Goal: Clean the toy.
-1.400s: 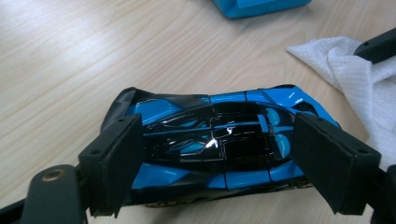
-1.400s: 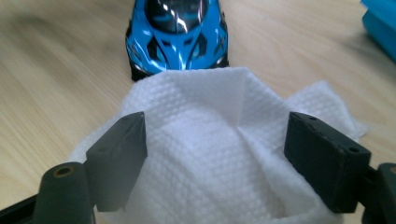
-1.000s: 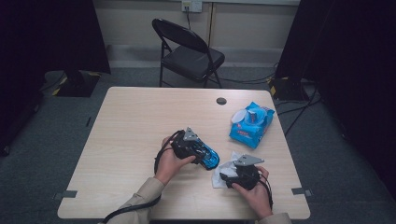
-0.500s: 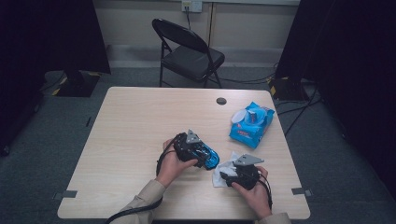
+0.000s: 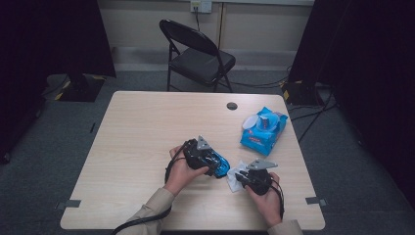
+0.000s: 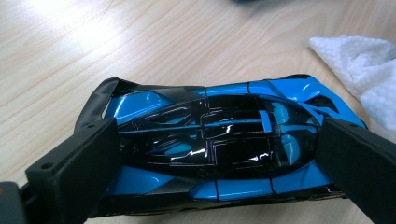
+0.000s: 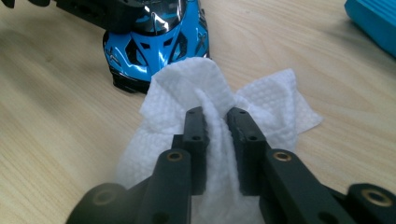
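- Now the left tool (image 5: 215, 164) sits over the blue toy car (image 5: 221, 167), a little right of the middle of the table (image 5: 147, 132) and toward its near side.
- Seen from the left gripper view, the two black jaws stand one at each end of the toy car (image 6: 219, 149), along its long axis, and they are as wide apart as they go; they have just been opening. The pads seem to lie against the two ends, so the left tool grips the car by its length.
- From the high view, the long axis of the car runs from the left and far side toward the right and near side, and its blue end points to the right, toward the wipe.
- Further, the right gripper view shows one end of the car (image 7: 156, 46) facing this camera, and the car stands flat on the table.
- The right tool (image 5: 240, 178) is to the right of the car, near the front edge of the table.
- Its jaws have just been closing and now pinch a fold of the white wipe (image 7: 224, 98) between them, nearly closed on it.
- The wipe (image 5: 236, 175) lies on the table just beside the car, and its far edge touches or overlaps the end of the car.
- A blue pack of wipes (image 5: 264, 129) lies farther away on the right side of the table, well apart from the car.
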Demonstrator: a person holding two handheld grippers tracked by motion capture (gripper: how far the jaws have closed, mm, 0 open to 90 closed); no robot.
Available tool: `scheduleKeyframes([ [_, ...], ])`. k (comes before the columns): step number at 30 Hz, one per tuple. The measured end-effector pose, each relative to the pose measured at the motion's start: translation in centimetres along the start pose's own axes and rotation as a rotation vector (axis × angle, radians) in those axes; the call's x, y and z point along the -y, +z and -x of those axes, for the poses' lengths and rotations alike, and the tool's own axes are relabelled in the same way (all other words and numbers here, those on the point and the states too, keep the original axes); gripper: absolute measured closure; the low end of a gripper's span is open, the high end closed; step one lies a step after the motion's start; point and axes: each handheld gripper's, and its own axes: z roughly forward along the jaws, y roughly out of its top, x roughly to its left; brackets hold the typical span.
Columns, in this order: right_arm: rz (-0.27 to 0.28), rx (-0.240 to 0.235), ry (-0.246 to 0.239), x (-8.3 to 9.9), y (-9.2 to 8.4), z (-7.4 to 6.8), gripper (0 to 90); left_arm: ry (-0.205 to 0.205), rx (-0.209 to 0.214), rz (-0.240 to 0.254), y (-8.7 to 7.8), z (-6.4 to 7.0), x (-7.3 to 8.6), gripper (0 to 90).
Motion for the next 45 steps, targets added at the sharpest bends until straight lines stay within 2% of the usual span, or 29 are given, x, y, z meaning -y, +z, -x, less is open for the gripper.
scheduleKeyframes([
  [3, 0.000, -0.023, 0.037, 0.0, -0.1, 0.4, 83.2, -0.003, 0.000, 0.006, 0.0, 0.0, 0.1, 0.0],
  [6, 0.001, -0.016, 0.034, -0.3, 0.0, 0.6, 84.0, 0.001, 0.001, 0.019, 0.0, 0.0, 0.2, 0.0],
  [12, 0.052, -0.042, 0.040, -1.0, -0.4, 1.0, 84.1, 0.006, -0.002, 0.022, 0.0, 0.0, 0.2, 0.0],
  [16, 0.075, -0.098, 0.049, -1.0, -0.4, 1.3, 83.0, -0.001, 0.001, 0.022, 0.0, 0.0, 0.2, 0.0],
  [20, 0.063, -0.098, 0.049, -0.8, -0.1, 1.6, 81.4, 0.001, 0.001, 0.025, 0.0, 0.0, 0.3, 0.0],
  [21, 0.047, -0.111, 0.051, -0.8, 0.0, 1.6, 79.7, 0.001, 0.002, 0.028, 0.0, 0.0, 0.3, 0.0],
  [23, 0.051, -0.089, 0.048, -0.7, 0.0, 1.6, 78.9, 0.001, 0.000, 0.026, 0.0, 0.0, 0.3, 0.0],
  [25, 0.045, -0.102, 0.044, -0.7, 0.0, 1.6, 78.9, 0.006, -0.003, 0.022, 0.0, 0.0, 0.2, 0.0],
  [26, 0.044, -0.093, 0.044, -0.7, 0.0, 1.6, 79.2, 0.004, -0.001, 0.022, 0.0, 0.0, 0.2, 0.0],
  [30, 0.053, -0.061, 0.067, -0.6, -0.4, 1.7, 80.9, 0.002, -0.001, 0.022, 0.0, 0.0, 0.2, 0.0],
  [34, 0.063, -0.061, 0.071, -0.6, -0.7, 1.6, 83.9, 0.009, -0.003, 0.020, 0.0, 0.0, 0.2, 0.0],
  [42, 0.084, 0.045, 0.052, -0.9, -1.1, 1.5, 85.8, 0.002, -0.001, 0.019, 0.0, 0.0, 0.2, 0.0],
  [45, 0.090, 0.058, 0.063, -1.1, -0.7, 1.5, 85.9, 0.004, -0.001, 0.022, 0.0, 0.0, 0.3, 0.0],
])
